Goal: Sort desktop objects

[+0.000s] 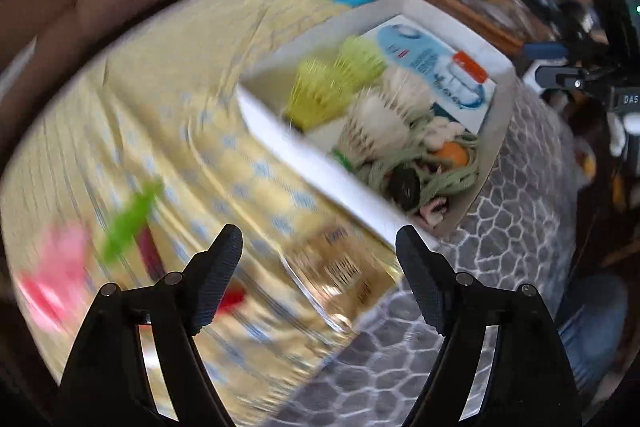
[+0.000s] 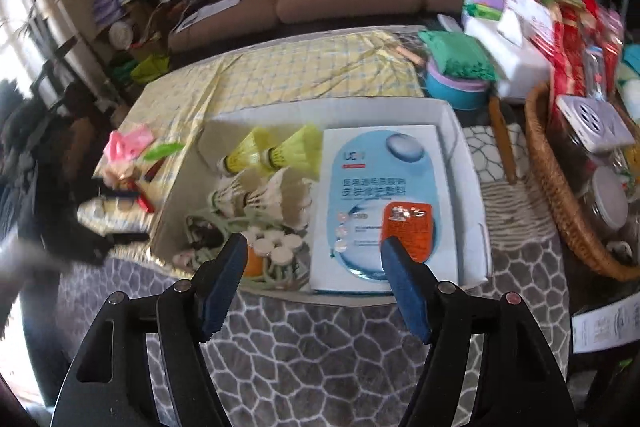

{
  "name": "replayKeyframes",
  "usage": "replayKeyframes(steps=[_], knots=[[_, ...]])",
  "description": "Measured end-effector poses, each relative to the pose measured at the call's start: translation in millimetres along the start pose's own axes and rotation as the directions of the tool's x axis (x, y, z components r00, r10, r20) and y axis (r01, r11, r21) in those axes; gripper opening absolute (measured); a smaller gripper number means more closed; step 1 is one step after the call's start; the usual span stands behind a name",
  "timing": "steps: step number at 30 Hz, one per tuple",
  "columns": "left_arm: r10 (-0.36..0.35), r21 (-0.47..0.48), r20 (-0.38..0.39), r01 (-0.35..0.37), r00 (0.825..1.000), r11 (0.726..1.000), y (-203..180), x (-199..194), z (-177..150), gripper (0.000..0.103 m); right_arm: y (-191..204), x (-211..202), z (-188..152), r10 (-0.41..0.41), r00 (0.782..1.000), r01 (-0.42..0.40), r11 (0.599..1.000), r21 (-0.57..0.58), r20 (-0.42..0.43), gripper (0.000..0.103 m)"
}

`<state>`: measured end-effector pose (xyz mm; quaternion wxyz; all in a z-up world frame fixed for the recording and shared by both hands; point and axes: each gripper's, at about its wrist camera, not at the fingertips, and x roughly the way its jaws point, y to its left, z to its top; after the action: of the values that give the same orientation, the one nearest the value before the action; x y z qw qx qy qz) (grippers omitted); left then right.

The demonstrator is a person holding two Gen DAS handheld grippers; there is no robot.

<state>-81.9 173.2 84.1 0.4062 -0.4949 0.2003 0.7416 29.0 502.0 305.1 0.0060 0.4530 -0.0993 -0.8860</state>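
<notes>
Right wrist view: right gripper (image 2: pixel 312 283) spread wide, nothing between the fingers, hovering at the near edge of the white cardboard box (image 2: pixel 472 187). Box sits on a grey honeycomb-pattern mat (image 2: pixel 320 359). Contents, left half: two yellow shuttlecocks (image 2: pixel 276 153) lying side by side at the back; white shuttlecocks (image 2: pixel 264 197) just in front of them; a tangle of pale green cord (image 2: pixel 224 223) at the near corner, with a cluster of small white-capped bottles (image 2: pixel 276 247) and an orange object (image 2: pixel 253 261) on it. Contents, right half: flat white-and-blue packet (image 2: pixel 380 195) with an orange label, lying flat and filling that side. Left of the box, on the yellow checked cloth (image 2: pixel 304 75): pink item (image 2: pixel 128 143), green leaf-shaped piece (image 2: pixel 162 151), and a gold-coloured packet (image 2: pixel 116 215) near the box wall. Wicker basket (image 2: pixel 560 203) well to the right, holding jars and packets; details too small to read. Left wrist view, heavily motion-blurred: left gripper (image 1: pixel 320 263) also wide apart and empty, above the gold packet, which lies just outside the box's long wall on the cloth. Same box contents visible; a dark round object (image 1: pixel 404 187) sits among the cord.
</notes>
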Motion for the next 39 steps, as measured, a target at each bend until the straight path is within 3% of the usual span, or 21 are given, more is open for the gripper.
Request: replayKeyframes(steps=[4, 10, 11, 12, 15, 20, 22, 25, 26, 29, 33, 36, 39], knots=[[0.078, -0.108, -0.038, -0.082, 0.996, 0.991, -10, 25, -19, 0.077, -1, -8, -3, -0.001, 1.0, 0.0, 0.999, 0.034, 0.014, 0.071], [0.139, -0.128, -0.076, -0.148, 0.987, 0.981, -23, 56, -32, 0.077, 5, -9, -4, -0.012, 1.0, 0.012, 1.0, 0.021, 0.007, 0.071], [0.128, -0.136, -0.082, -0.139, 0.988, 0.981, -23, 60, -34, 0.073, 3, -9, -3, -0.014, 1.0, 0.013, 0.999, 0.029, 0.008, 0.071], [0.108, -0.148, -0.082, -0.119, 0.991, 0.982, -23, 63, -36, 0.058, -1, -10, -1, -0.018, 1.0, 0.018, 0.999, 0.038, 0.011, 0.071], [0.066, -0.18, -0.053, -0.074, 0.996, 0.981, -17, 58, -41, 0.036, -15, -9, 5, -0.05, 0.999, 0.05, 0.997, 0.056, 0.003, 0.071], [-0.023, -0.274, 0.05, 0.036, 0.998, 0.961, 4, 10, -38, 0.025, -39, 20, 9, -0.1, 0.992, 0.105, 0.991, 0.077, -0.071, 0.071], [-0.036, -0.269, 0.103, 0.063, 0.994, 0.961, 5, -16, -28, 0.025, -47, 36, 7, -0.121, 0.987, 0.13, 0.988, 0.083, -0.108, 0.071], [0.003, -0.212, 0.113, 0.021, 0.994, 0.977, -3, -38, -8, 0.025, -54, 53, 7, -0.131, 0.983, 0.142, 0.986, 0.085, -0.131, 0.071], [0.023, -0.198, 0.108, -0.001, 0.994, 0.98, -3, -40, -3, 0.031, -55, 57, 8, -0.139, 0.981, 0.151, 0.985, 0.085, -0.137, 0.071], [0.123, -0.14, 0.077, -0.112, 0.989, 0.984, -14, -31, -4, 0.07, -53, 75, 10, -0.201, 0.963, 0.21, 0.977, 0.034, -0.181, 0.071], [0.181, -0.121, -0.007, -0.18, 0.983, 0.976, -17, 9, -27, 0.071, -50, 90, 6, -0.244, 0.944, 0.248, 0.969, -0.014, -0.222, 0.068], [0.21, -0.137, -0.057, -0.216, 0.976, 0.967, -15, 39, -40, 0.071, -52, 90, 3, -0.236, 0.947, 0.239, 0.971, -0.012, -0.22, 0.044], [0.206, -0.156, -0.072, -0.215, 0.976, 0.964, -10, 55, -48, 0.067, -53, 87, 3, -0.243, 0.946, 0.244, 0.969, -0.023, -0.214, 0.044]])
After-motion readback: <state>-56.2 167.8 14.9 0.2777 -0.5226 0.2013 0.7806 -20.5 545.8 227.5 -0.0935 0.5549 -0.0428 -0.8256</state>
